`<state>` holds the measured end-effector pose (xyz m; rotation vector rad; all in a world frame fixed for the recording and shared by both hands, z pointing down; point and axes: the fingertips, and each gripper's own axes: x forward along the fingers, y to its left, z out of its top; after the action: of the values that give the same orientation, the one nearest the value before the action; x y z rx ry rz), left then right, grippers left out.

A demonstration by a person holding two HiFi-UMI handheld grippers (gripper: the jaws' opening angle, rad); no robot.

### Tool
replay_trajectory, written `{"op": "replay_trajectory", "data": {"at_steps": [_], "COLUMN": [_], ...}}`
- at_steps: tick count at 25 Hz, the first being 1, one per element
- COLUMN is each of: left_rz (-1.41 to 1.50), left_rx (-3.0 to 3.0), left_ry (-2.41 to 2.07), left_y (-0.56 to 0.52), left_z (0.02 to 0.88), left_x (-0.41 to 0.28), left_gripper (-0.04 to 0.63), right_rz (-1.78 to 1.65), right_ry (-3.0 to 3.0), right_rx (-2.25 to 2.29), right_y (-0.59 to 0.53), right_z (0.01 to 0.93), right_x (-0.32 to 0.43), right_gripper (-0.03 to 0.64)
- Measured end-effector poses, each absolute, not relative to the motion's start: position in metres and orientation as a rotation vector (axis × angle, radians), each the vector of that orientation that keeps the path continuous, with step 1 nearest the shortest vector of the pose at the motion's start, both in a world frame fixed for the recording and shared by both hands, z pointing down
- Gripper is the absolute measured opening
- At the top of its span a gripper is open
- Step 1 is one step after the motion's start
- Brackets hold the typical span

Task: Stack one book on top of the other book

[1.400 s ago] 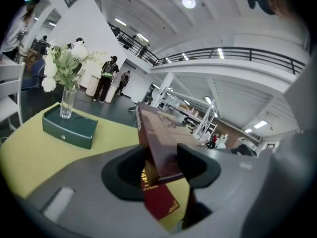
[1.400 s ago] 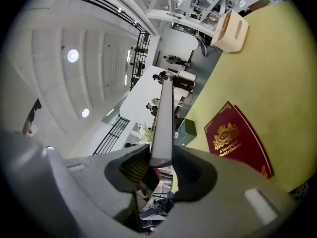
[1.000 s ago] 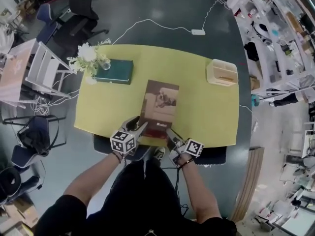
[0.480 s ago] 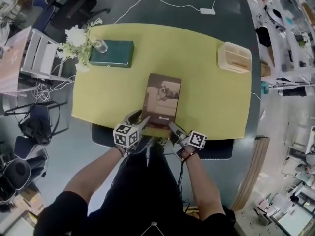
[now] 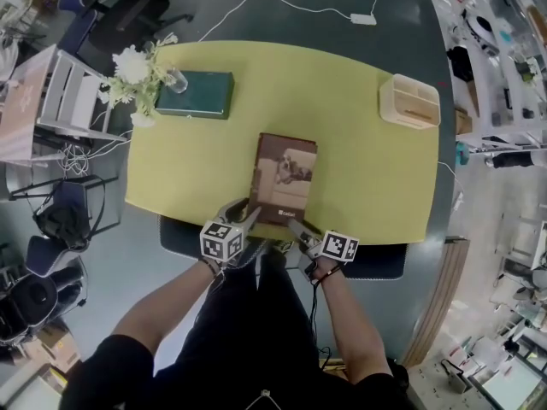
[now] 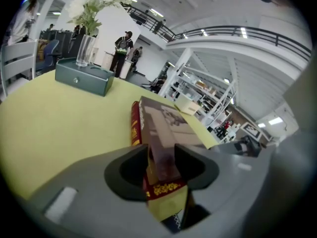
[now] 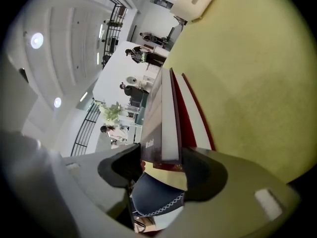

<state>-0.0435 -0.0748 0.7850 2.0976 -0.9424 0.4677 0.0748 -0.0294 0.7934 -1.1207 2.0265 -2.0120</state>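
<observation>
A brown book [image 5: 286, 178] lies flat on the yellow table [image 5: 359, 143], its near end at the front edge. In the gripper views it rests on a red book [image 6: 134, 128] with gold print. My left gripper [image 5: 248, 214] is at the pair's near left corner; its jaws have just been closing and press on the brown book's corner [image 6: 163, 120]. My right gripper [image 5: 295, 226] is at the near right corner. Its jaws have just been opening, and the books' edge [image 7: 168, 123] stands between them with a gap on one side.
A green book-like box [image 5: 195, 95] sits at the table's back left beside a glass vase of white flowers [image 5: 137, 71]. A wooden organiser [image 5: 410, 101] stands at the back right. Chairs and a folding rack crowd the floor to the left.
The books have come down from a tilted hold to lie flat on the table, slightly farther in. Both grippers sank with them. The red book's near end no longer shows from above.
</observation>
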Motion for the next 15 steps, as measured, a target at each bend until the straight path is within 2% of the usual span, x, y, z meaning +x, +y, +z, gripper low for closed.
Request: {"op": "replay_trajectory", "data": {"at_steps": [9, 11, 15], "left_rz": [0.492, 0.492, 0.484], "left_rx": [2.087, 2.089, 2.096], "left_ry": [-0.946, -0.951, -0.962], "left_y": [-0.068, -0.068, -0.070], "left_z": [0.787, 0.785, 0.780], "left_x": [-0.051, -0.053, -0.056], "left_gripper": [0.198, 0.198, 0.198], "right_rz": [-2.057, -2.074, -2.059], "right_ry": [2.201, 2.289, 2.482], "right_rx": [-1.325, -1.403, -1.574], "right_y": [-0.027, -0.024, -0.018], "right_z": [0.795, 0.795, 0.795], "right_x": [0.079, 0.079, 0.083], "right_gripper": [0.320, 0.364, 0.365]}}
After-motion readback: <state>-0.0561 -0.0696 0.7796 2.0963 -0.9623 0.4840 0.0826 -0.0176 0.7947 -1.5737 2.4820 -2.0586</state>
